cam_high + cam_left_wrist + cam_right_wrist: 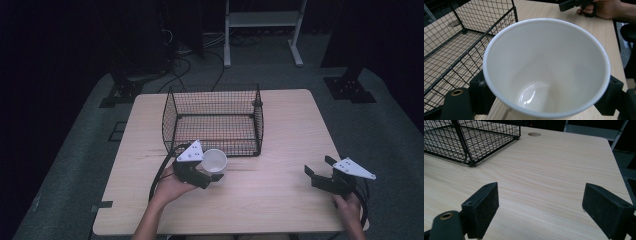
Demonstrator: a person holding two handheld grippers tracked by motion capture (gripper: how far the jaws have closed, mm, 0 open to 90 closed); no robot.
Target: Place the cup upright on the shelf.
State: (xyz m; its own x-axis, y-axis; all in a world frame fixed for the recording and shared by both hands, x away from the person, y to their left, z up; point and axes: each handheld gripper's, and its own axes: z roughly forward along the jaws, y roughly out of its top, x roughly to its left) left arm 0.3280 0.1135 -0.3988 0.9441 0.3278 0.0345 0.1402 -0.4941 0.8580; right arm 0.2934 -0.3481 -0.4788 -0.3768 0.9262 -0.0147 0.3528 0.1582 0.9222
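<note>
We hold the white cup (215, 161) in our left gripper (200, 172), jaws clamped across its walls, just near the wire basket (212, 120). It looks light, crushable. Right gripper (320, 177) jaws apart over the bench (280, 200).

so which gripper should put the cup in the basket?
Left. The left gripper already has its jaws clamped on the white cup, right beside the wire basket. The right gripper sits open, far off.

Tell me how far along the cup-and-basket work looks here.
Done: the left gripper has closed on the white cup, which looks empty. In hand: the cup sits just outside the wire basket. Left, presumably: getting it inside. The right gripper rests open, holding nothing.
</note>
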